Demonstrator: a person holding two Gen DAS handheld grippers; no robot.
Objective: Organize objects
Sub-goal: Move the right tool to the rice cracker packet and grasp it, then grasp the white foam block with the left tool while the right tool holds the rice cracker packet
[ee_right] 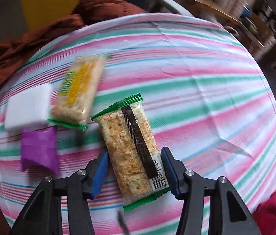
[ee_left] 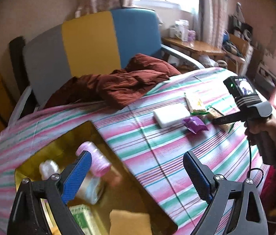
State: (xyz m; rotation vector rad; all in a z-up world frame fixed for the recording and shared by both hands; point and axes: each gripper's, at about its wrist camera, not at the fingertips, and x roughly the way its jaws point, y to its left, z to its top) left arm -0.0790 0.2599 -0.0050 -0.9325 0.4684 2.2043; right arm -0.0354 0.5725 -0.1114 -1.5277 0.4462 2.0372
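Right claw closing around cracker packet, pads barely touching; left claw released beside gold box. Next: clench, lift, carry to box.

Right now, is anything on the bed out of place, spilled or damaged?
Nothing looks spilled or damaged. The two cracker packs lie askew to each other on the striped sheet, beside the white block and the crumpled purple wrapper. A rust-red cloth is bunched at the bed's edge. The right gripper straddles the nearer pack.
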